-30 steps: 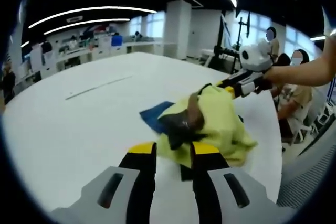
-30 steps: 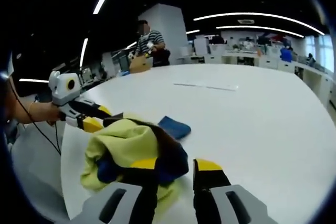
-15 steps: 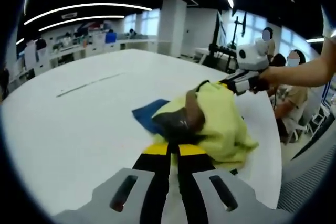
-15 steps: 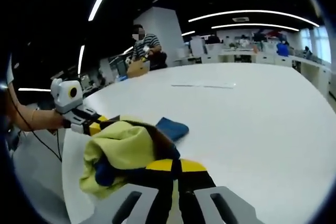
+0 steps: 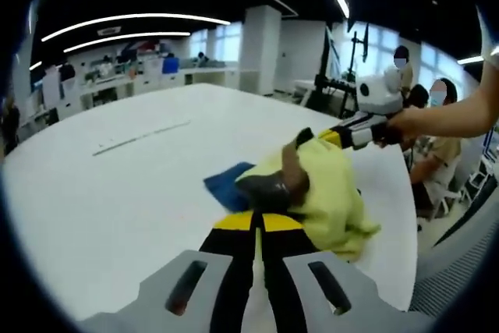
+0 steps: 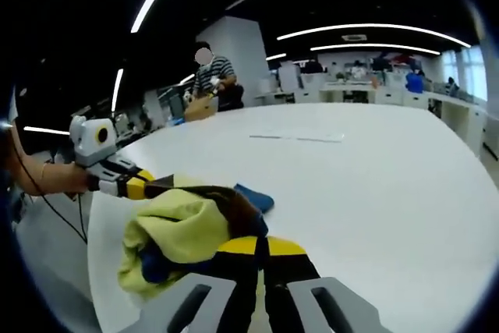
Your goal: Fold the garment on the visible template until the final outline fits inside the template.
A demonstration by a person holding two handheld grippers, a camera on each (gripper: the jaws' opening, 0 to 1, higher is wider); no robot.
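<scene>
A yellow-green garment with brown and dark blue parts lies bunched on the white table. My left gripper is shut on its near brown edge. The right gripper comes in from the right, held by a hand, and grips the garment's far side. In the right gripper view the same garment hangs in a heap from my right gripper, which is shut on it. The left gripper bites its far left edge. A flat blue piece lies on the table just beyond the heap.
A thin pale strip lies further out on the table. The table's edge runs close behind the garment. Seated people are past it; another person works at a desk behind.
Both grippers stood open around the garment a second ago and have since shut on it. The bunched garment has risen slightly between them.
</scene>
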